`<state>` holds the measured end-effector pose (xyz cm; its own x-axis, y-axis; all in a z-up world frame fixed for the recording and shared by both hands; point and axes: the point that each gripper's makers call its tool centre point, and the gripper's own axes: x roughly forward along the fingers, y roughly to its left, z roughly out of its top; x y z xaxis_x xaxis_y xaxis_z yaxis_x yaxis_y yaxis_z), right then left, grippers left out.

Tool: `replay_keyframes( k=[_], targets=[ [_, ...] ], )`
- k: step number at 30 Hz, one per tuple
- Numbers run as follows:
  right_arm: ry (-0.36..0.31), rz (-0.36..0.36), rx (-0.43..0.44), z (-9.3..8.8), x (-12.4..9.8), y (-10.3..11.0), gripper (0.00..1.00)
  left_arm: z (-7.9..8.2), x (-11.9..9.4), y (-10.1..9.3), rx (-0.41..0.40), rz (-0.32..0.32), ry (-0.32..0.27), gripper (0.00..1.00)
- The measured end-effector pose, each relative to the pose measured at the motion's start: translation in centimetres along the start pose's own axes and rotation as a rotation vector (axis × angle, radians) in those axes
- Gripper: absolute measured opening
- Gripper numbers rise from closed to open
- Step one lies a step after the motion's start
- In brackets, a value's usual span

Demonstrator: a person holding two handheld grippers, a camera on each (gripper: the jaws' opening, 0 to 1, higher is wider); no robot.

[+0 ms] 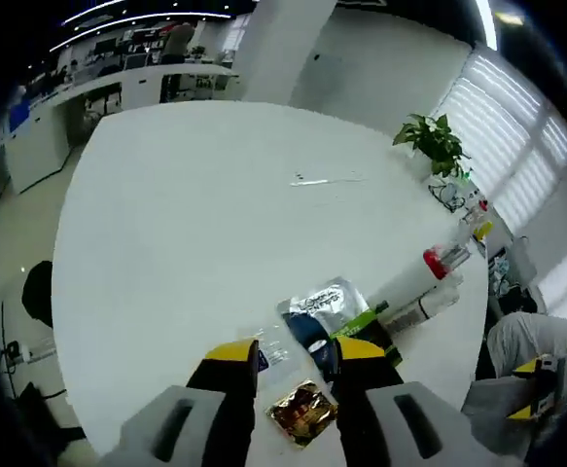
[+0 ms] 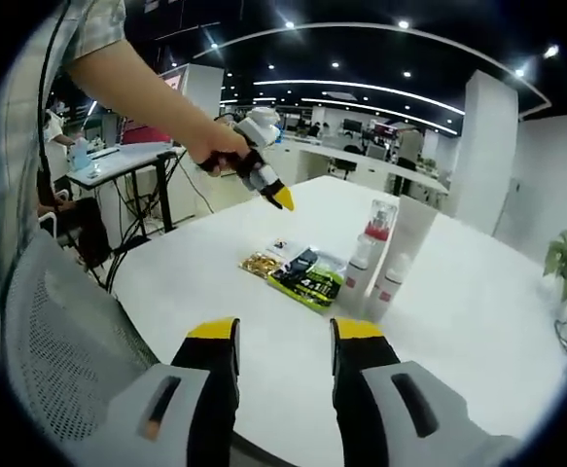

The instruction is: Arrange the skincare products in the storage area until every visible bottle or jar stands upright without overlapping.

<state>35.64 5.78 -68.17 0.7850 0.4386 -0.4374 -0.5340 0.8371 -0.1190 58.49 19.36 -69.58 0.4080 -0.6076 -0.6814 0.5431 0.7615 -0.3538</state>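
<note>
Left gripper [image 1: 294, 355] is hovering with jaws apart and nothing between them above the sachets [image 1: 314, 313] lying flat on the white table [image 1: 186, 214]. Right gripper [image 2: 283, 336] is hanging back, jaws spread and empty too. The white bottles [image 2: 371, 263] are standing upright just beside the packets [image 2: 302, 272].

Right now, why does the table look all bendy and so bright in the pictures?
In the left gripper view, the fisheye lens curves the white table into a round bulge, and the bright windows behind the plant wash out that side. In the right gripper view, the ceiling light strips arc, the table glows evenly, and the bottles look slightly soft.
</note>
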Motion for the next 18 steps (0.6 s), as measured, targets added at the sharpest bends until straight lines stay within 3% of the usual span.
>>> replay_keyframes(
  k=[4,9,13,18],
  targets=[
    [-0.021,-0.006,-0.001,0.4,-0.2,-0.1,0.4,1.7,-3.2,-4.2,0.061,-0.065,-0.138,0.33],
    [-0.053,-0.013,-0.002,0.9,-0.4,-0.2,0.45,1.4,-7.1,-9.0,0.123,-0.134,-0.266,0.4],
    [-0.091,-0.024,0.014,1.6,-0.7,-0.6,0.51,-0.3,-9.8,-11.5,0.173,-0.155,-0.34,0.44],
    [-0.146,-0.028,0.034,2.6,-1.0,-0.7,0.6,-4.3,-12.3,-12.9,0.225,-0.131,-0.389,0.51]
  ],
)
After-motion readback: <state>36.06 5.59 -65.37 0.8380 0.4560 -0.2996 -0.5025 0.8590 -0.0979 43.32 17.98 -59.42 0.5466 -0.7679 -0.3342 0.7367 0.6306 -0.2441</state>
